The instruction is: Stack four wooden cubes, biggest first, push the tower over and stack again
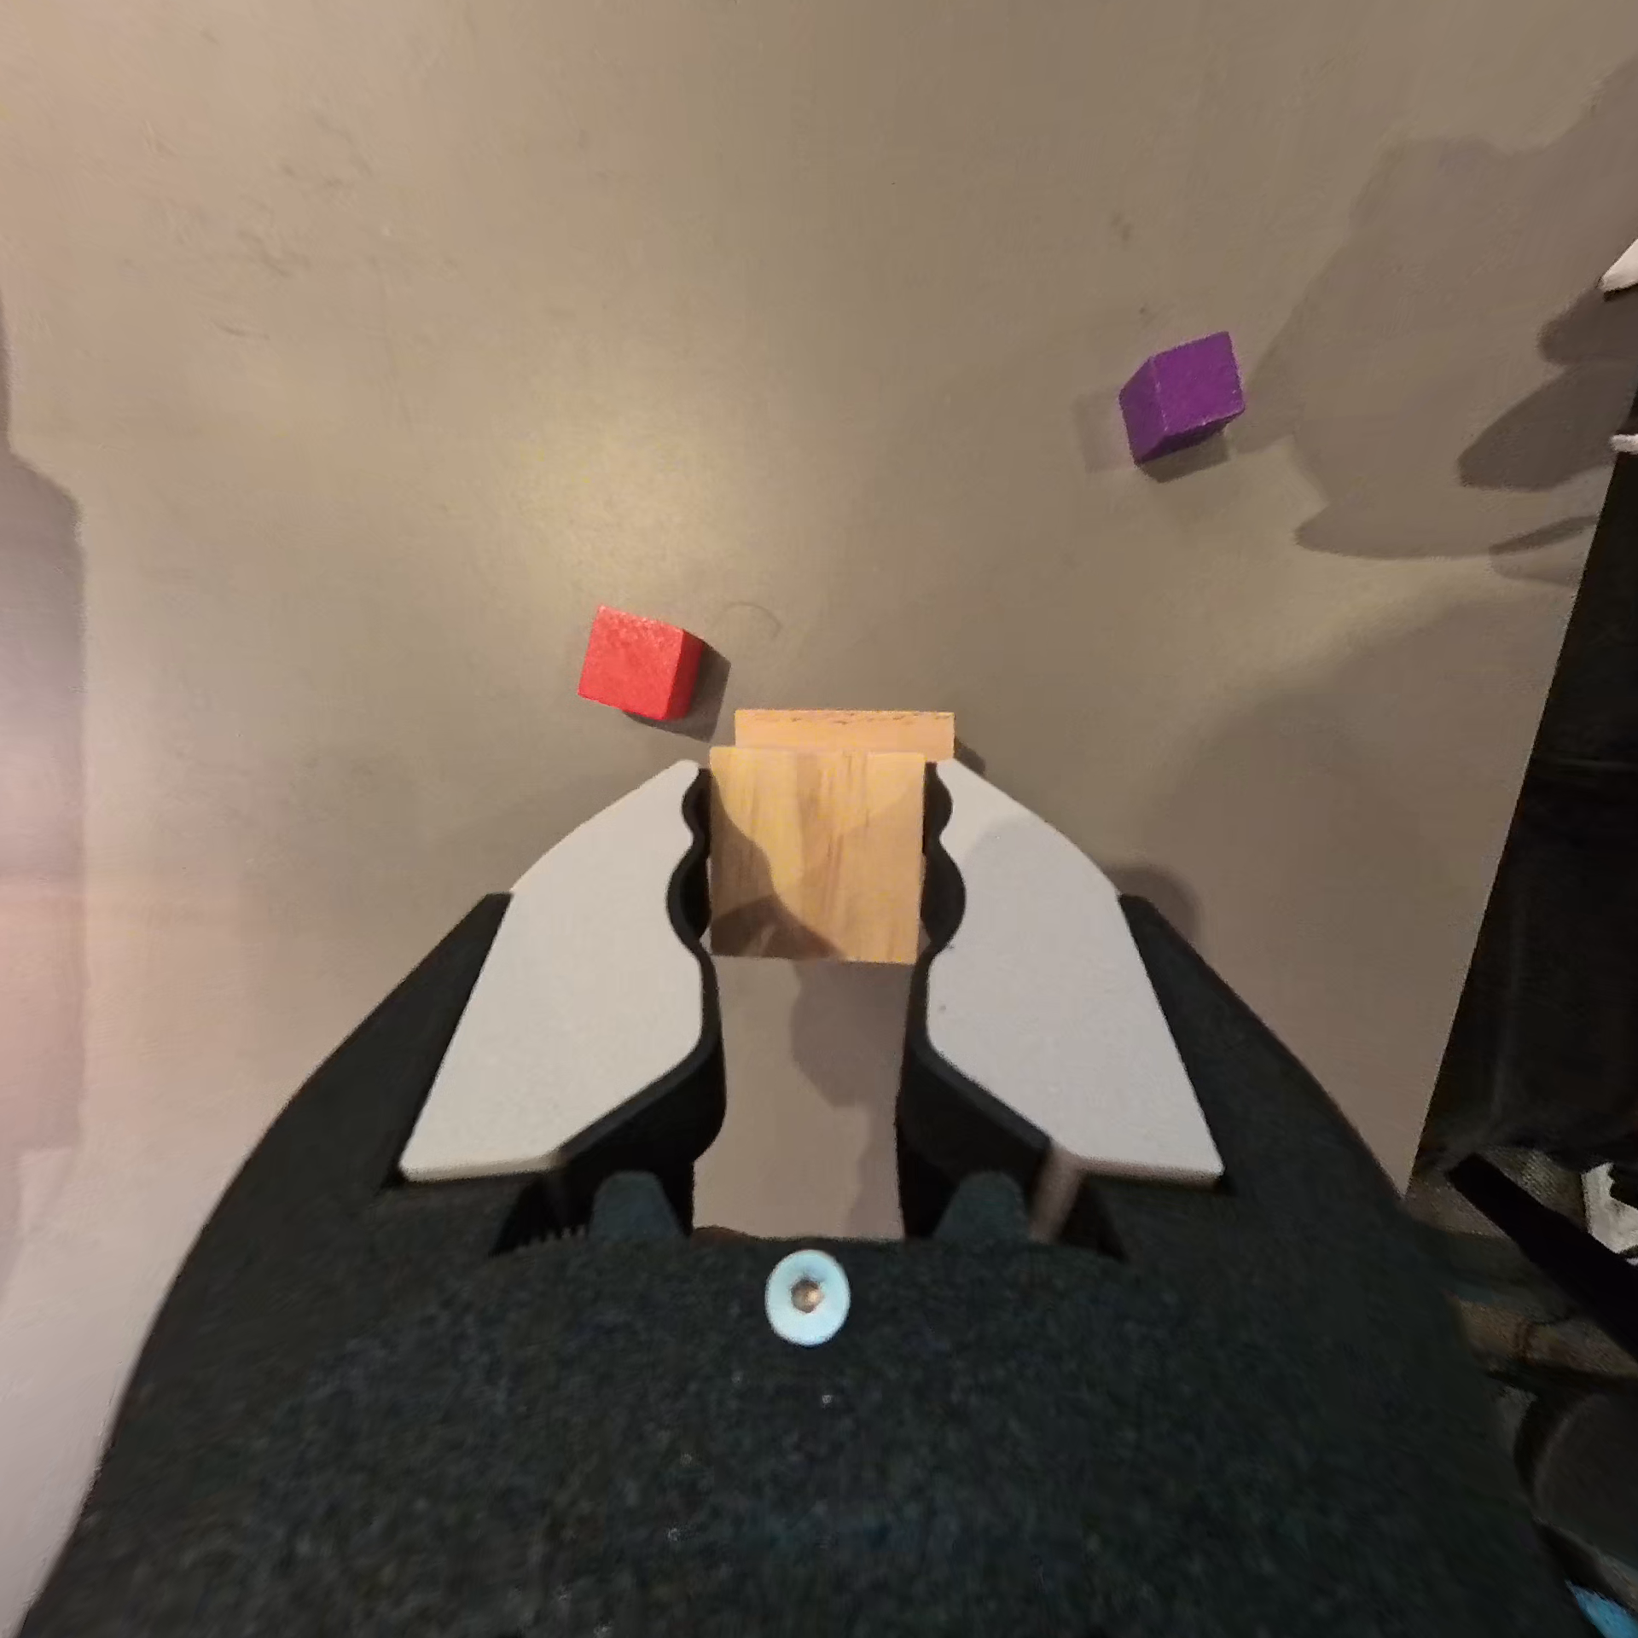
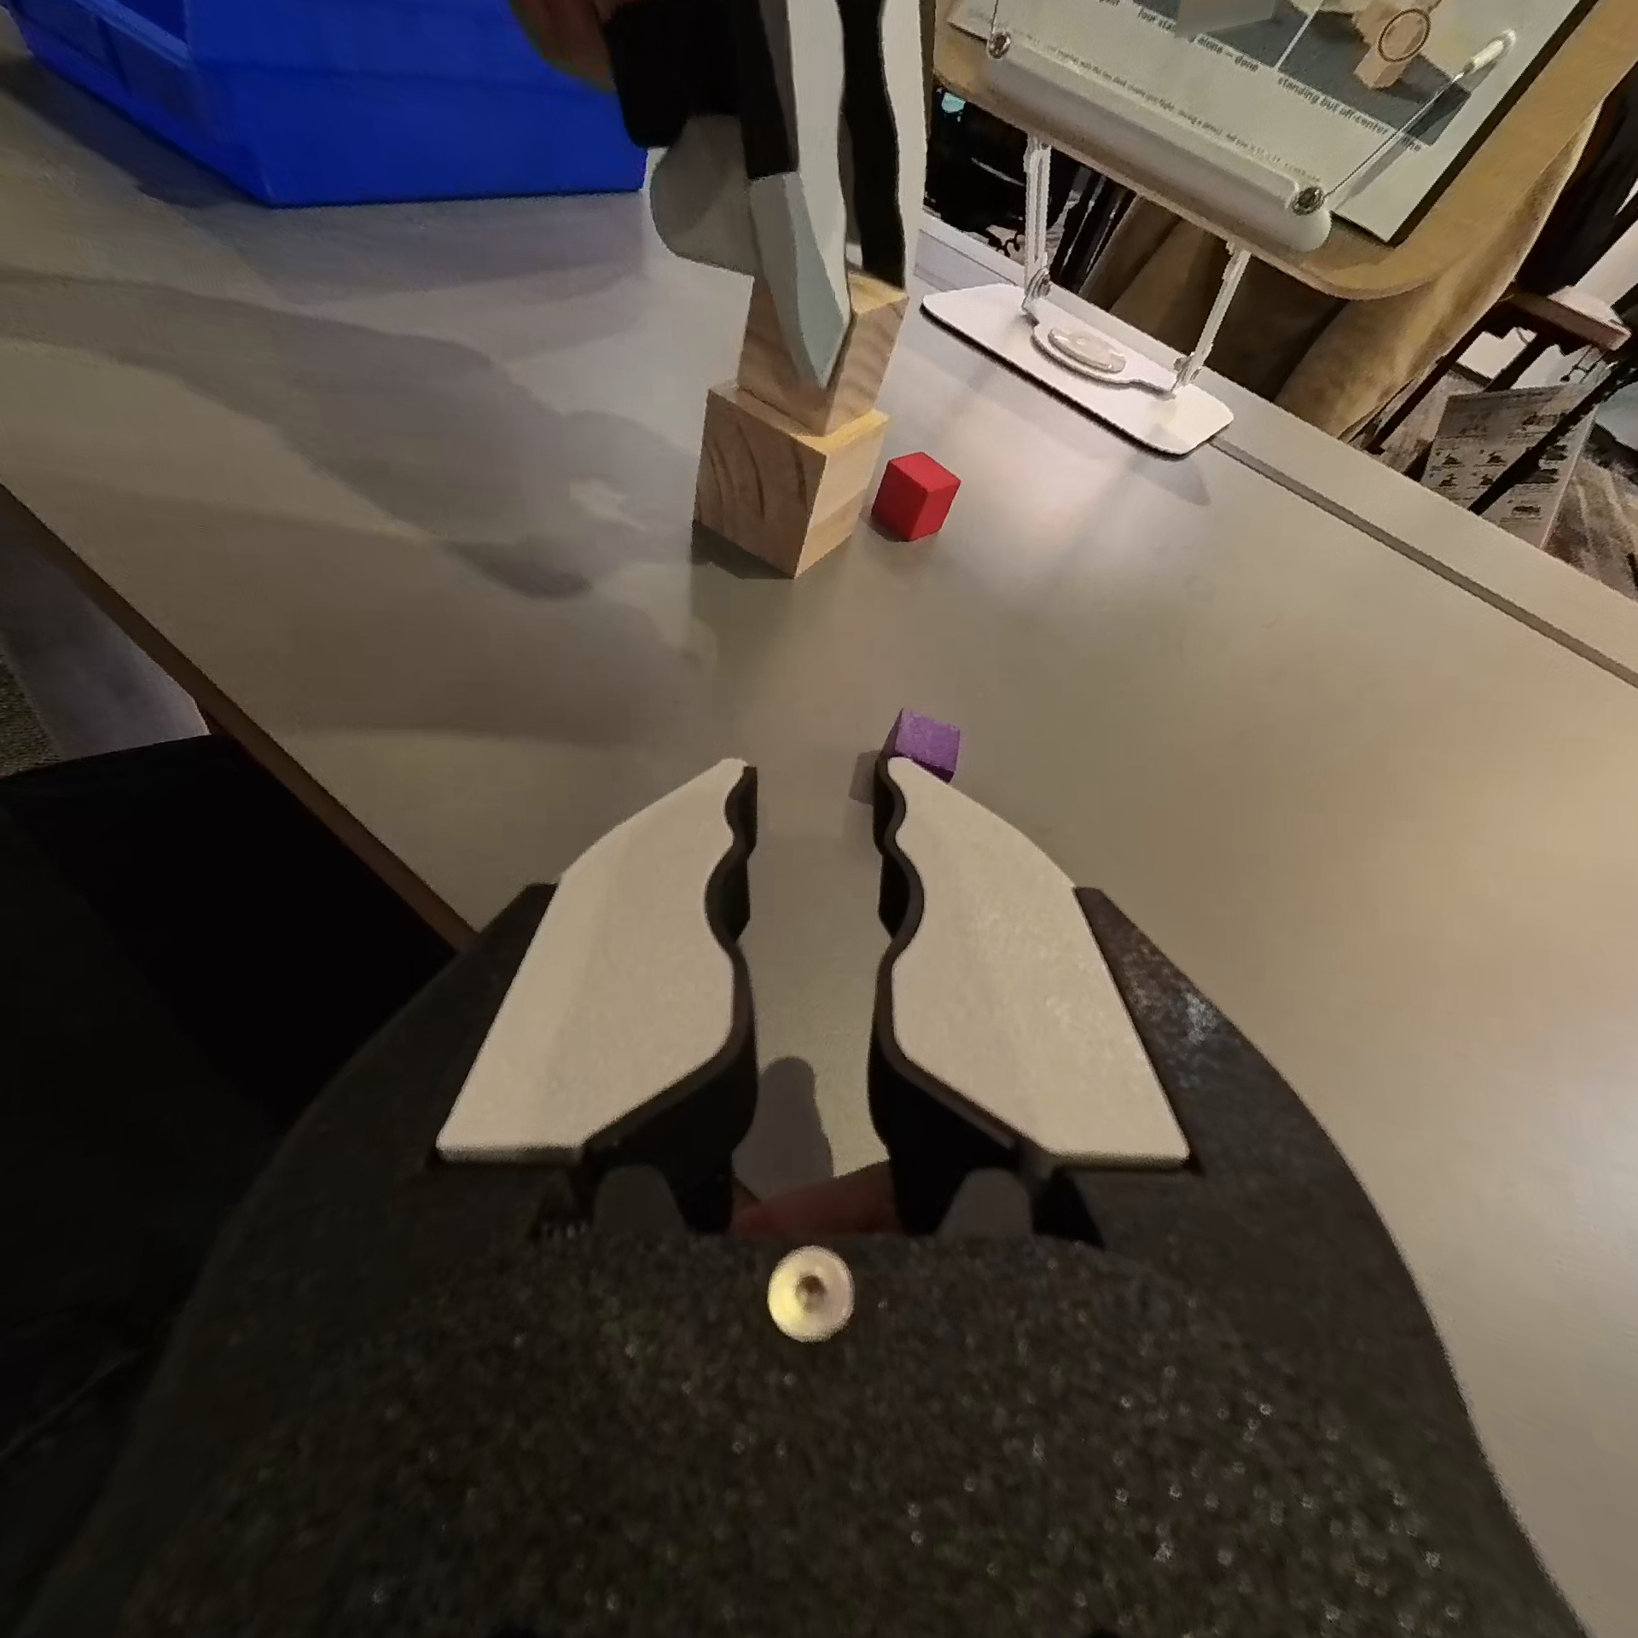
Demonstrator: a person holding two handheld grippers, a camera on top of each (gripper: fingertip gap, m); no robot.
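Grey table, warm light patches on its surface; blue bin at its far-left end, white document stand at its far-right edge.

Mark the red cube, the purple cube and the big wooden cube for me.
red cube [image 2: 913, 510], right wrist view, front face.
purple cube [image 1: 1183, 399], left wrist view, top face.
big wooden cube [image 2: 767, 483], right wrist view, left side face.

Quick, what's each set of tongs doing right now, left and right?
Left tongs: closed on the second wooden cube, over the biggest cube.
Right tongs: open, holding nothing, just short of the purple cube.
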